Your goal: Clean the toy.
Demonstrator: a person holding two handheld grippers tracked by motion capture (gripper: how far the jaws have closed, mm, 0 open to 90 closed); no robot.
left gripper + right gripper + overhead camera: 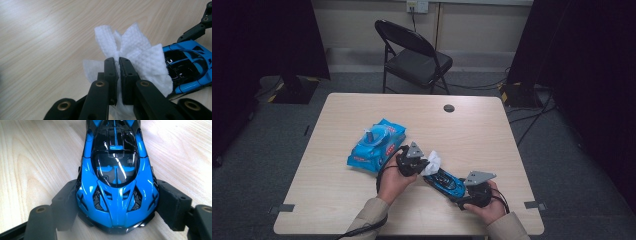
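A blue and black toy car (447, 182) lies on the wooden table (472, 135) near its front edge. My right gripper (117, 206) is shut on the car (116, 175), with a pad against each flank. My left gripper (118, 65) is shut on a crumpled white wipe (135, 53), which touches one end of the car (188, 66). In the high view the wipe (432, 162) sits between my left gripper (418, 163) and the car, and my right gripper (467, 191) holds the car's near end.
A blue pack of wet wipes (374, 145) with its lid flipped up lies left of my left hand. A round cable hole (449, 108) sits near the table's far edge. A black folding chair (412, 55) stands beyond the table.
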